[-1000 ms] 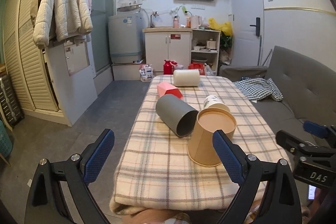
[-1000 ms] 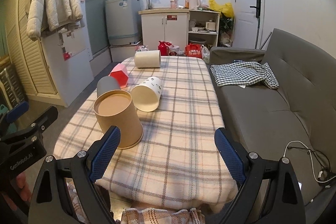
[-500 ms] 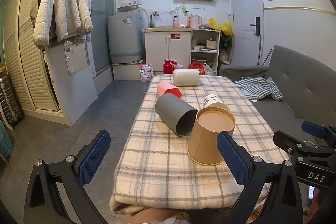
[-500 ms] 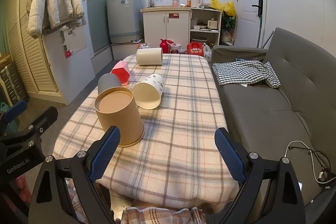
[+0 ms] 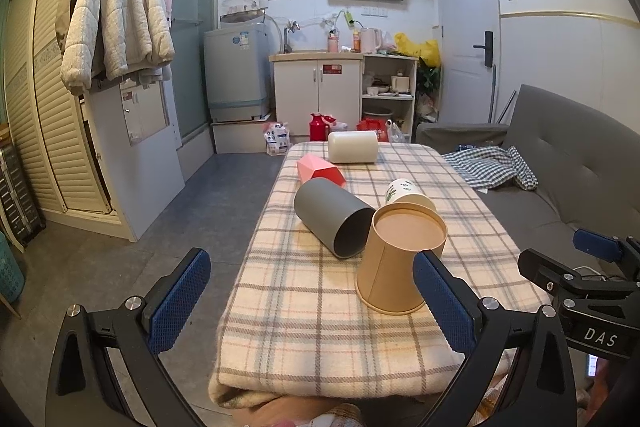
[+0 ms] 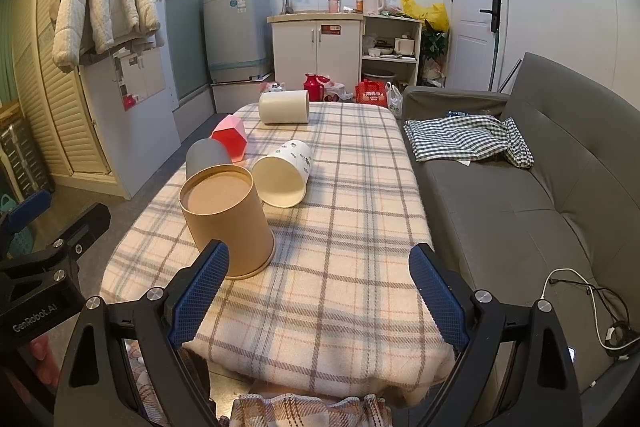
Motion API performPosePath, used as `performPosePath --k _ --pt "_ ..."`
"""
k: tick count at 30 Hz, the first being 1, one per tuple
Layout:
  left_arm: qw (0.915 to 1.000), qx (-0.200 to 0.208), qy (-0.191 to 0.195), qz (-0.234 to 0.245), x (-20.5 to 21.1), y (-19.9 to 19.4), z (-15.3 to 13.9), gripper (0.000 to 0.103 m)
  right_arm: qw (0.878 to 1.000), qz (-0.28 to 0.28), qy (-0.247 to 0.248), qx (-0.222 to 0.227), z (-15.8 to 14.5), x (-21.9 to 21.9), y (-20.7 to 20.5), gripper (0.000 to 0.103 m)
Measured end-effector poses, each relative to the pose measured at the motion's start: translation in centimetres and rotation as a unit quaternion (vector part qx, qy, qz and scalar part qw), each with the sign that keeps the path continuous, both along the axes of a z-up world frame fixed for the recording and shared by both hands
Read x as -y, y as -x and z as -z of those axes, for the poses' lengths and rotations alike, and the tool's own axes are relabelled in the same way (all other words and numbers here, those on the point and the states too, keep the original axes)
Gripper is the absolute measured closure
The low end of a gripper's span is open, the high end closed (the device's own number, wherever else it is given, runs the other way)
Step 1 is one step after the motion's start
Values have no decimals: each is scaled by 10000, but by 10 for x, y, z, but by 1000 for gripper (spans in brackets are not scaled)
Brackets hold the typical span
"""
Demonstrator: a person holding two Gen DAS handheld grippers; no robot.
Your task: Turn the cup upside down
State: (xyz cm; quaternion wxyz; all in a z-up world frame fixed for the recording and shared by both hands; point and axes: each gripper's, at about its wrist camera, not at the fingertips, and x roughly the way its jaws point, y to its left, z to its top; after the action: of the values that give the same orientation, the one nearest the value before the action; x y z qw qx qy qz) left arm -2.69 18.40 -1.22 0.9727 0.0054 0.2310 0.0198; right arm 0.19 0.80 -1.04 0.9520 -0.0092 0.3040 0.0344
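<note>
Your left gripper (image 5: pixel 310 301) is spread wide and holds nothing, hovering at the near edge of the plaid-covered table (image 5: pixel 320 311). The brown paper cup (image 5: pixel 400 261) stands upside down, rim on the cloth, just ahead of its right finger. A gray cup (image 5: pixel 332 221) lies on its side ahead, touching the brown one. Your right gripper (image 6: pixel 320 297) is also spread and empty; there the brown paper cup (image 6: pixel 228 223) sits just beyond its left finger, with a white printed cup (image 6: pixel 286 175) lying tipped farther ahead.
</note>
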Motion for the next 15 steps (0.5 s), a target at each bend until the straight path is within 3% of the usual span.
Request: performPosePath --k 15 --pt "10000 -8 -21 -14 -3 1 2 0 10000 -2 4 -12 1 0 0 11"
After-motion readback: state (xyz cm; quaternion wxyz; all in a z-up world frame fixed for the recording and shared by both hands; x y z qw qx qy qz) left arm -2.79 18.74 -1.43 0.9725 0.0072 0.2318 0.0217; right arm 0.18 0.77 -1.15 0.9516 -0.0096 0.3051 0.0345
